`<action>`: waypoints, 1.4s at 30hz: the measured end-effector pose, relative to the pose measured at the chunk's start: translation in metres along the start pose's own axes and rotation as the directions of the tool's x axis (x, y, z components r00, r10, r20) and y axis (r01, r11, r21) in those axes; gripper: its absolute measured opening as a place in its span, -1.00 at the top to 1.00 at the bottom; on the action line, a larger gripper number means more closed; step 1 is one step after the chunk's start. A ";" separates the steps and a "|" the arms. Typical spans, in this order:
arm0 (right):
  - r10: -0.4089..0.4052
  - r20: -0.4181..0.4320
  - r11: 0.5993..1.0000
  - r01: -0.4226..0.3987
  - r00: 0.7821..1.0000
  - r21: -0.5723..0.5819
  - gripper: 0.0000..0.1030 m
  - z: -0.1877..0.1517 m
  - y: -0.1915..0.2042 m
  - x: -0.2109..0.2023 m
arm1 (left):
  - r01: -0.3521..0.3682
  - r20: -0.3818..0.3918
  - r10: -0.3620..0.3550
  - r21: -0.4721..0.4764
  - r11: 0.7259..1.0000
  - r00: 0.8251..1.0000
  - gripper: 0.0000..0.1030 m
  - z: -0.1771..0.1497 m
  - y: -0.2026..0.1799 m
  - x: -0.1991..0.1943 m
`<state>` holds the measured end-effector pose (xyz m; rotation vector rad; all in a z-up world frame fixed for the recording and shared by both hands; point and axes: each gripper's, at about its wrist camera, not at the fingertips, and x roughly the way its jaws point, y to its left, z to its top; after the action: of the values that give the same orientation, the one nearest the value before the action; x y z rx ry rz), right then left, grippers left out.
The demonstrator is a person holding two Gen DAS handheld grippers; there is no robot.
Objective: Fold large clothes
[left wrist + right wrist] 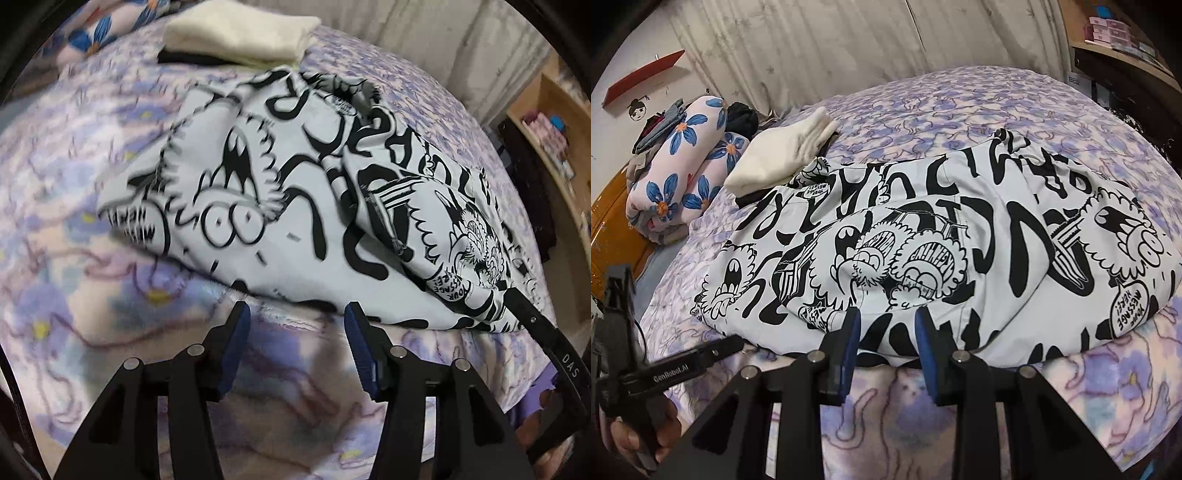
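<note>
Resting between folds: printed garment (923, 236) half-folded on the bed (960, 110); left gripper (295, 314) and right gripper (886, 317) jaws part-open, empty, at its near edge; next, regrasp.

Bare purple floral bedspread (960, 107) lies open behind the printed garment (923, 236) at centre frame. At upper left, a folded cream cloth (783, 151) and rolled flowered bedding (687, 158) block passage; shelves (1126, 44) crowd upper right.

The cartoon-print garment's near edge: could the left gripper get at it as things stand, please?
Probably yes. The left gripper is open, empty, aimed at the cartoon-print garment, with only bare purple bedspread before the hem; the right gripper sits further along.
</note>
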<state>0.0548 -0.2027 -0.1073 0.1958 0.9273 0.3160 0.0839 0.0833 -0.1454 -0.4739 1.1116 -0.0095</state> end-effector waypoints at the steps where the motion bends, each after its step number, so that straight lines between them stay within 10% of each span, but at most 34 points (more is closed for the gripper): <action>1: 0.002 0.000 1.000 -0.002 1.000 0.000 0.42 0.000 0.001 0.001 | 0.024 0.003 -0.024 -0.018 1.000 1.000 -0.05 -0.001 0.004 0.002; 11: 0.001 0.010 1.000 -0.001 1.000 -0.007 0.42 0.007 0.007 0.014 | 0.227 0.121 -0.209 -0.160 0.961 0.970 -0.27 0.005 0.035 0.018; 21: -0.022 0.053 0.997 0.026 0.998 -0.079 0.42 0.045 0.017 0.034 | 0.211 0.198 -0.168 -0.224 0.951 0.966 -0.27 0.055 0.038 0.049; 24: -0.045 0.086 0.993 0.054 0.995 -0.106 0.43 0.060 0.019 0.047 | 0.179 0.264 -0.116 -0.228 0.957 0.958 0.40 0.069 0.034 0.047; 31: -0.069 -0.002 0.994 0.069 0.998 -0.079 0.74 0.050 0.002 0.104 | -0.048 0.448 0.015 0.063 0.997 0.894 0.73 0.073 -0.037 0.006; 42: 0.164 -0.004 0.982 -0.163 0.986 0.095 0.74 0.015 -0.041 0.068 | -0.040 0.467 -0.199 0.453 0.891 0.862 0.74 0.085 -0.215 -0.025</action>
<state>0.1124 -0.2174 -0.1618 0.3580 0.9408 0.4259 0.1943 -0.0734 -0.0140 -0.0868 0.5387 -0.2054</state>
